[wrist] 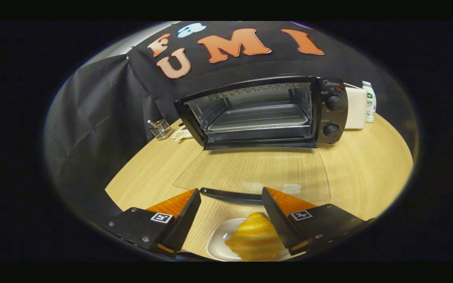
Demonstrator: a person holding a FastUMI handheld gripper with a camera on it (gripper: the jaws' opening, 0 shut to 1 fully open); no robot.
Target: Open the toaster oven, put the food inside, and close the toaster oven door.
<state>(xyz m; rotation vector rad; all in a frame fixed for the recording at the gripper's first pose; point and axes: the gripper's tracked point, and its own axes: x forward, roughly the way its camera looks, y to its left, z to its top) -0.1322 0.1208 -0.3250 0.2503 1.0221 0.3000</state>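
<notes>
Hovering spread wide and empty, the gripper (230, 204) has a ridged yellow pastry (255, 237) on a white plate (215, 244) between its fingers. Beyond them, the toaster oven (264, 112) stands on the wooden table (364, 165), its glass door (250, 173) folded flat.
</notes>
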